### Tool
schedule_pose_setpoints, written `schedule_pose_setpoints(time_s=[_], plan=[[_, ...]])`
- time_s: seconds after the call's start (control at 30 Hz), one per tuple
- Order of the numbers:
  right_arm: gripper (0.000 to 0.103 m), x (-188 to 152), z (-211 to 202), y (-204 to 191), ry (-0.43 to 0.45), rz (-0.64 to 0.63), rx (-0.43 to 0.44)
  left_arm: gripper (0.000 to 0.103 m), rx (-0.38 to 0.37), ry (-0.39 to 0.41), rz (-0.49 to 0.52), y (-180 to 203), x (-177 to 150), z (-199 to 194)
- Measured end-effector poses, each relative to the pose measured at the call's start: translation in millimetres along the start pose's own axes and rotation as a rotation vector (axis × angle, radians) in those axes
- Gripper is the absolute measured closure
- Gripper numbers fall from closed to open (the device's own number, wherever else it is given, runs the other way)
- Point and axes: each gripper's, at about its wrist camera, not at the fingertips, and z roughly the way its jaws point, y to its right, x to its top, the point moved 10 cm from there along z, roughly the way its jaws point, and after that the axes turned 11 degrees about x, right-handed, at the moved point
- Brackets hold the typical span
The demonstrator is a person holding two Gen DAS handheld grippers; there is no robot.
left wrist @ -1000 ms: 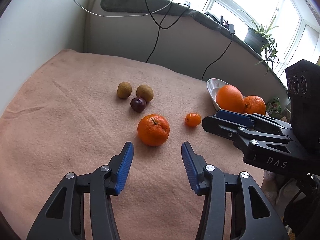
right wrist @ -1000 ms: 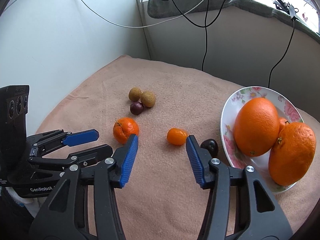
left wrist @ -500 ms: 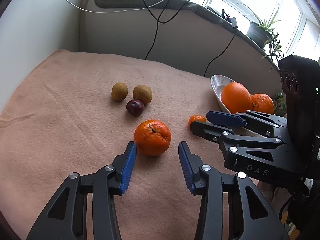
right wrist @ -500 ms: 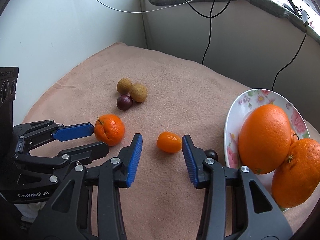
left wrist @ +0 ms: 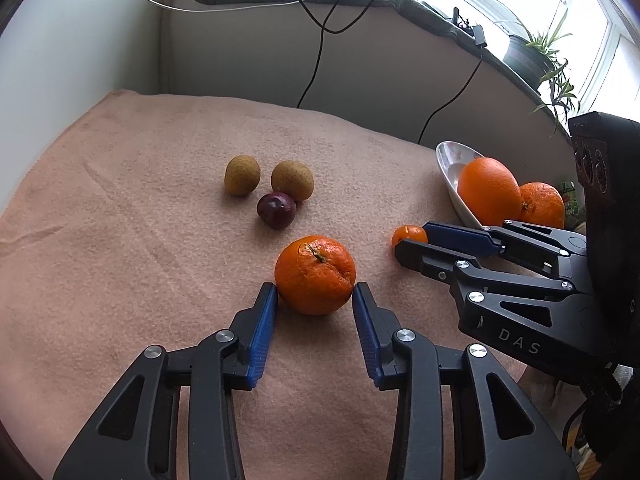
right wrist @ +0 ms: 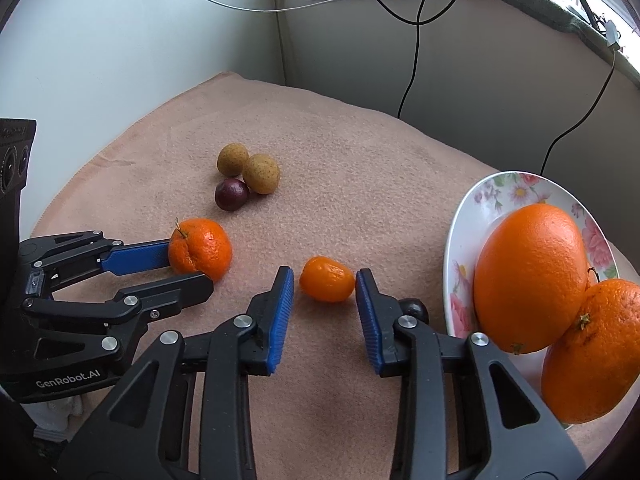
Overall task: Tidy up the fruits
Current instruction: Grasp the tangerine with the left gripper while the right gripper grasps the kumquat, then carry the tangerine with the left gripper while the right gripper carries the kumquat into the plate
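Observation:
A mandarin [left wrist: 316, 276] lies on the pink cloth [left wrist: 120, 240]. My left gripper [left wrist: 314, 290] is closing on it, and both blue pads touch its sides. To its right lies a small kumquat-like orange fruit [right wrist: 326, 280] between the pads of my right gripper [right wrist: 324, 276], which has closed in on it. The right pad touches it and the left pad is a hair off. A flowered plate [right wrist: 492, 200] on the right holds two big oranges [right wrist: 528, 276]. Further back sit two brown fruits [left wrist: 242, 176] and a dark plum [left wrist: 276, 210].
Another dark fruit [right wrist: 416, 308] sits half hidden behind my right finger, beside the plate. White walls close off the left and back, cables [left wrist: 316, 48] hang down the back wall, and a potted plant [left wrist: 532, 52] stands on the sill.
Both grippers came forward and down onto their fruits. Their jaws narrowed from wide open to the fruits' sides. The fruits themselves have not moved.

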Motion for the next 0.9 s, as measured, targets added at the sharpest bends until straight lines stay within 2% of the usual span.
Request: schedule_pose_setpoints(time_s=[0.7,0.9], plan=[[0.073,4.3,-26.8,-4.9,0.063,0.016,0.037,0.068,-0.010,0.041,0.006,5.9,6.5,-16.6],[0.073,5.9,-35.1,-5.1,0.081,0.013,0.043,0.069,0.009,0.041,0.024,8.4,6.1,-11.8]])
